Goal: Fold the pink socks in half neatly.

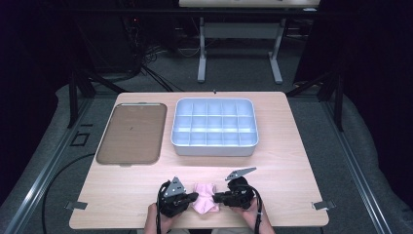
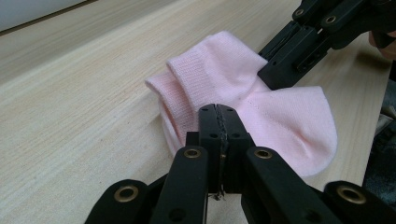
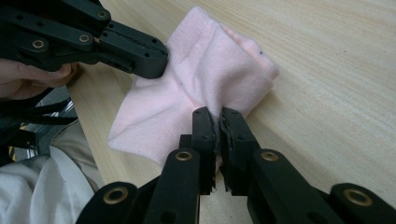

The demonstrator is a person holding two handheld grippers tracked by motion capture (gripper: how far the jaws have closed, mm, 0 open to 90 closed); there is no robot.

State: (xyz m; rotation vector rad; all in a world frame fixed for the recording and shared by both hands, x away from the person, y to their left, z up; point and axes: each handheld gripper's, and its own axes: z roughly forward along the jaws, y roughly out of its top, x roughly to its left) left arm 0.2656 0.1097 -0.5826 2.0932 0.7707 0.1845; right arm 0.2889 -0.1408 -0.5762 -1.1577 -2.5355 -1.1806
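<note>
A pink sock [image 1: 205, 197] lies folded at the lower middle of the high view, close to the near edge of the tabletop [image 1: 292, 161]. The left hand-held gripper [image 1: 193, 197] pinches its left side with jaws pressed together on the fabric; the right hand-held gripper [image 1: 217, 197] clamps the opposite side, its jaws drawn together on the cloth. No writing or label can be read on the sock. Part of the sock is hidden under the jaws. Higher up sit a brown tray [image 1: 131, 132] at left and a white divided box [image 1: 214, 146] at centre, well apart from the sock, with bare wood between.
</note>
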